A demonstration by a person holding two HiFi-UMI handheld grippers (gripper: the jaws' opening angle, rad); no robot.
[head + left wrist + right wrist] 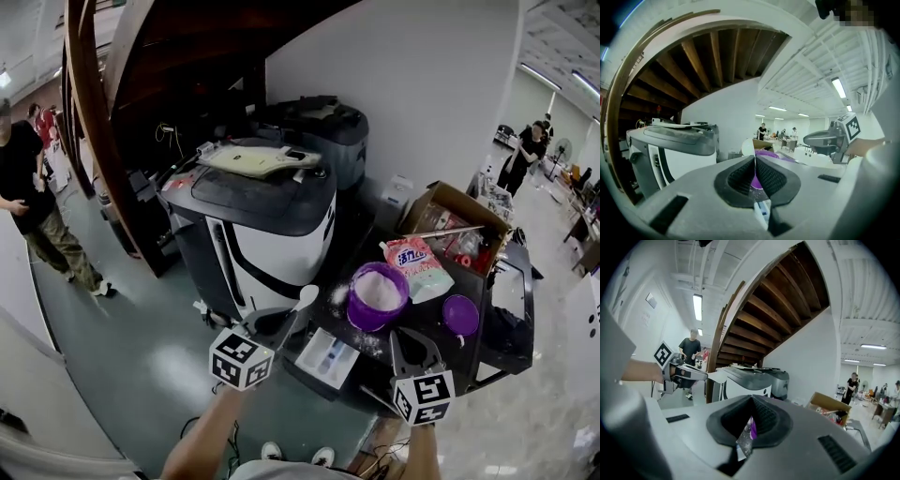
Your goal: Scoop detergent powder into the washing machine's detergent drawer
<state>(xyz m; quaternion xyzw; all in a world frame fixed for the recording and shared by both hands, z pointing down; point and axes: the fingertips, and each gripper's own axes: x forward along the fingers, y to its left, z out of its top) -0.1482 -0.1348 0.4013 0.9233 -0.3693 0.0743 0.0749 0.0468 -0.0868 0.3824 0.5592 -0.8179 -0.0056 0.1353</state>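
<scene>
A purple bowl (378, 296) heaped with white detergent powder stands on a dark table (427, 323), with spilled powder around it. My left gripper (280, 327) is shut on the handle of a white spoon (306, 297), whose head is raised just left of the bowl. Below it lies the white and blue detergent drawer (326, 357), pulled out beside the dark washing machine (264, 214). In the left gripper view the spoon head (747, 146) shows past the closed jaws. My right gripper (412, 345) hovers near the bowl's front, shut and holding nothing.
A detergent bag (419, 266) and a purple lid (460, 314) lie to the right of the bowl. A cardboard box (457, 221) stands behind them. A wooden staircase (94, 131) rises at the left. People stand at the far left and far right.
</scene>
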